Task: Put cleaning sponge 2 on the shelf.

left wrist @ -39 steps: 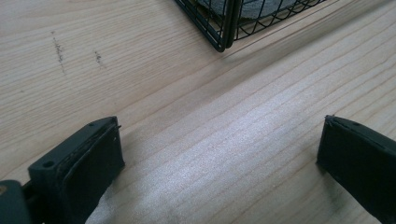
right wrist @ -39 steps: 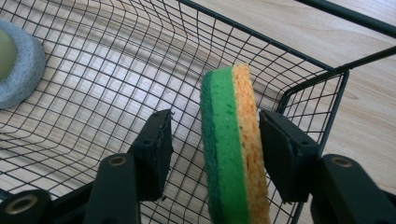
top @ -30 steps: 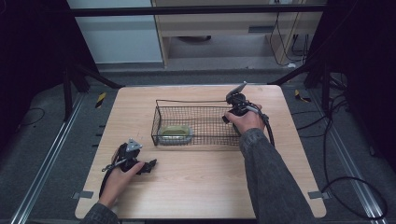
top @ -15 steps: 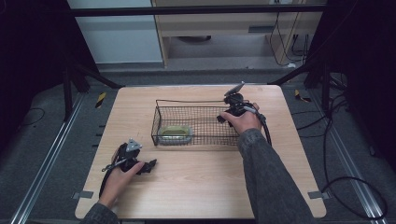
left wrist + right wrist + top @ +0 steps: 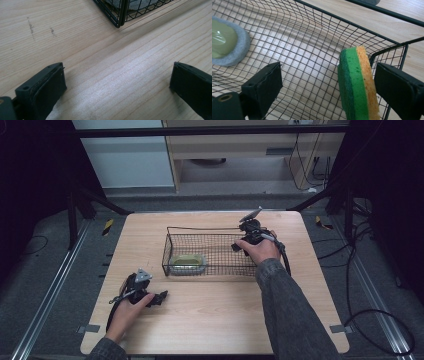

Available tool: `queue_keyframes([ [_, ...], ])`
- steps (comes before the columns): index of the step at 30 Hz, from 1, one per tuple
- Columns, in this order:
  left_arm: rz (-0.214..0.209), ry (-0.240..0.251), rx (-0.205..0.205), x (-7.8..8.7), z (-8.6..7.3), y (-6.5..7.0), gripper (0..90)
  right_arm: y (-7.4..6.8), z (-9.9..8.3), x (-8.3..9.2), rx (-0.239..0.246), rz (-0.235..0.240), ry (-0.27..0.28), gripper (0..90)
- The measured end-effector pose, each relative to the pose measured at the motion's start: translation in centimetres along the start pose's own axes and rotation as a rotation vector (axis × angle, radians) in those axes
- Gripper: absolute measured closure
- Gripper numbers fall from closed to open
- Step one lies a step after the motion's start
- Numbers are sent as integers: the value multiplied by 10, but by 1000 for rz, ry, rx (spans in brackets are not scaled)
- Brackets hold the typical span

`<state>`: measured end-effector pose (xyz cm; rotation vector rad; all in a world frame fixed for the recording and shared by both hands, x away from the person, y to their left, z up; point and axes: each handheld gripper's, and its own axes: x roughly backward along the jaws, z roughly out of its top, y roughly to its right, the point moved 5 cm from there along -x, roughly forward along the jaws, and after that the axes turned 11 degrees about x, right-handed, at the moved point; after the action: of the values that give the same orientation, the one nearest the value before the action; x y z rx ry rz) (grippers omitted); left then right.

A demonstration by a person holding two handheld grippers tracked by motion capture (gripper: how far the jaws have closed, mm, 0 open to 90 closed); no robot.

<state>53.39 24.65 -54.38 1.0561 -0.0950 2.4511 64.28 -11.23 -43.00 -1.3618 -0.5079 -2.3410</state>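
A green and yellow sponge [image 5: 354,85] stands on edge inside the right end of the black wire basket [image 5: 200,228]. My right gripper [image 5: 239,246] reaches into that end. Its jaws have just been opening and now stand open [image 5: 329,85]. The sponge is between them, close against the right-hand jaw and far from the other. My left gripper [image 5: 161,297] rests on the table in front of the basket's left corner [image 5: 117,15]. It is open [image 5: 117,85] over bare wood.
A green pad on a grey foam base [image 5: 187,263] lies in the basket's left end [image 5: 224,42]. The wooden table [image 5: 215,320] has free room in front of the basket. Cables trail from both grippers.
The right hand has shifted slightly at the basket's right end. The left hand and its gripper have stayed put.
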Motion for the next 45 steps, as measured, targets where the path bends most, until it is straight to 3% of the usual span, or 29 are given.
queue_keyframes([
  [11,-2,-1,-1,0,0,0,0,-8,0,6,9,40,-2,138],
  [28,-1,1,-1,-1,0,0,0,-14,2,10,36,30,35,151],
  [45,0,1,-1,0,0,0,0,-9,-11,31,71,43,126,80],
])
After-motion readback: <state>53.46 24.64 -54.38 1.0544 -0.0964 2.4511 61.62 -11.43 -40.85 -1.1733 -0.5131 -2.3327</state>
